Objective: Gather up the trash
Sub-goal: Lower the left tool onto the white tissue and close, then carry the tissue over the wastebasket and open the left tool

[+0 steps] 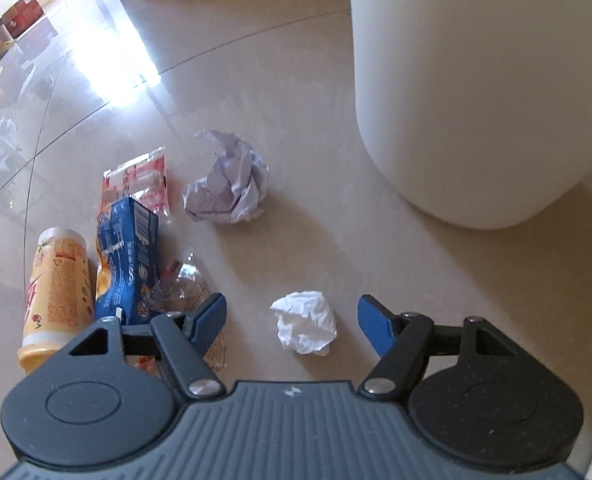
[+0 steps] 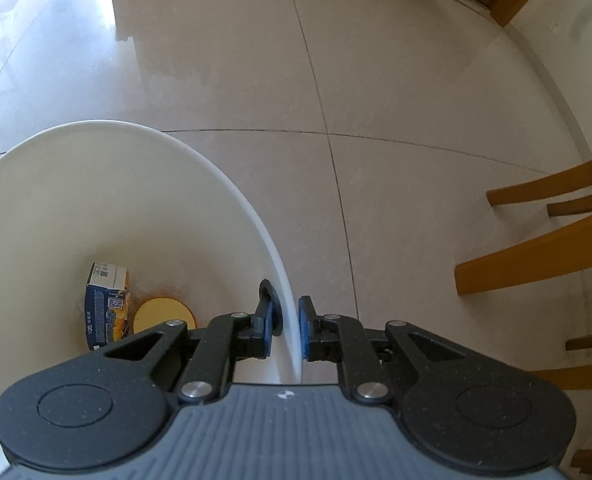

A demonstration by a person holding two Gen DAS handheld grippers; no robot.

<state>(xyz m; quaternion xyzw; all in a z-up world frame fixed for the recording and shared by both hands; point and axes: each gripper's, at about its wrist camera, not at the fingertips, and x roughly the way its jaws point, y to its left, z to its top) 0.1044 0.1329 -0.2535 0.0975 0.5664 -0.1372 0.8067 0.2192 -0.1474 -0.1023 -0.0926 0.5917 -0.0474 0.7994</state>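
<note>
the left gripper (image 1: 292,318) hovers low over the glossy beige tiled floor (image 1: 315,92) with its jaws spread wide, straddling a small crumpled white tissue wad (image 1: 304,322) that sits between the blue pads, nearer the 3 o'clock pad than the other. the right gripper (image 2: 288,330) has its jaws drawn narrow, pinched on the thin rim of the round white plastic bin (image 2: 144,204), one pad inside the wall and one outside.

more trash waits on the floor: a larger crumpled lilac-white paper ball (image 1: 228,178) at 12 o'clock of the tissue, and at 9 to 10 o'clock a cluster of a blue drink carton (image 1: 130,256), a yellow-orange cylindrical snack tube (image 1: 54,292), a red and white plastic wrapper (image 1: 142,178) and a clear crinkled plastic wrapper (image 1: 184,290). inside the bin already lie a blue carton (image 2: 106,306) and a round yellow lid (image 2: 164,314).

likely trouble: the tissue is light and soft, so an off-centre close could nudge it aside or catch only a loose flap, which then drops on the way over. the 9 o'clock pad sits right by the clear wrapper and may snag it. the grip on the rim is thin; any tug could tip or slide the bin on the slick tile.
</note>
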